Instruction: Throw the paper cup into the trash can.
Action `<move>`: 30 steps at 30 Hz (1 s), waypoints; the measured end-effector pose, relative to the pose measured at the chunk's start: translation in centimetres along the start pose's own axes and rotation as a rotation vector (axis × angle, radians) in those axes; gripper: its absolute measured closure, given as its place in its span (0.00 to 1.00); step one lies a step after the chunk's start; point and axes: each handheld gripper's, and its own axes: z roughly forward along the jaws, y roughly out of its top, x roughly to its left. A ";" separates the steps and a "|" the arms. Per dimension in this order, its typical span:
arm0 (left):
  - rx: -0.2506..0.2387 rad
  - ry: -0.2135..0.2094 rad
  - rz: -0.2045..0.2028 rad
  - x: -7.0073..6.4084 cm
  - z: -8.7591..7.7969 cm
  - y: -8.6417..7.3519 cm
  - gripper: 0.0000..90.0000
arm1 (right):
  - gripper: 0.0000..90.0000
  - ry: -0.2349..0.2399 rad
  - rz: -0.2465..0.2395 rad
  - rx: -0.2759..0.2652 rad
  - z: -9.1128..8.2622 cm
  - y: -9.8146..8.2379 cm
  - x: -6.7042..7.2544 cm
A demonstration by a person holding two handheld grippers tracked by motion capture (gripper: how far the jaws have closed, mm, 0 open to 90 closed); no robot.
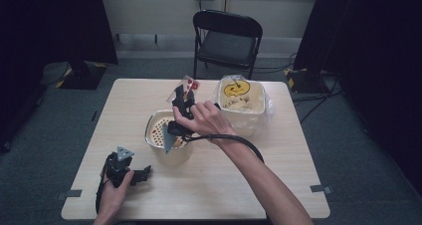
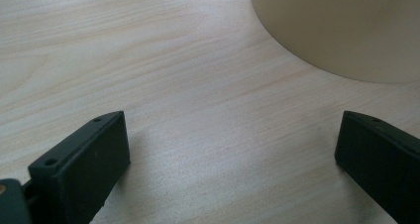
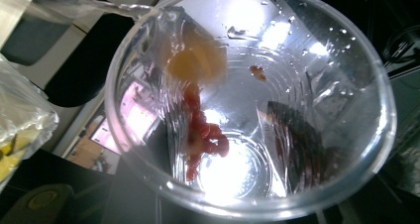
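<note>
place: recording lab | cues: black curtains [image 1: 50, 21]; floor cables [image 1: 278, 68]; folding chair [image 1: 226, 38]

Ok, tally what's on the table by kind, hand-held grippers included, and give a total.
Hand-held grippers: 2 (left hand-held gripper, right hand-held gripper)
Clear plastic cup: 1
Round perforated bowl: 1
Bag-lined bin: 1
Total: 5

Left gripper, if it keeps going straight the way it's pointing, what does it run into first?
Most likely the cream round container. The left gripper, jaws open, has bare table ahead, then that wall slightly to one side.
</note>
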 end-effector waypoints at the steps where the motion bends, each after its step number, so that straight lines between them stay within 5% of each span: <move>1: 0.000 0.000 0.000 0.0 0.0 0.0 0.00 | 0.59 0.000 0.000 0.000 0.0 0.0 0.0; 10: 0.001 0.000 0.000 0.0 0.0 0.0 0.00 | 0.59 -0.013 -0.013 0.003 0.2 -0.1 0.1; 18: 0.000 0.000 0.002 0.0 0.0 0.0 0.00 | 0.60 -0.095 -0.122 0.021 -0.2 0.2 0.2; 25: 0.000 0.000 0.002 0.0 0.0 0.0 0.00 | 0.60 -0.117 -0.159 0.035 -0.5 0.5 0.0; 28: 0.000 0.001 0.001 0.0 0.0 0.0 0.00 | 0.60 -0.065 -0.060 0.025 -0.3 0.4 -0.4; 29: 0.000 0.001 0.001 0.0 0.0 0.0 0.00 | 0.60 -0.065 -0.060 0.025 -0.3 0.4 -0.4; 30: 0.000 0.000 0.002 0.0 0.0 0.0 0.00 | 0.60 -0.024 0.006 0.024 0.0 0.1 -0.7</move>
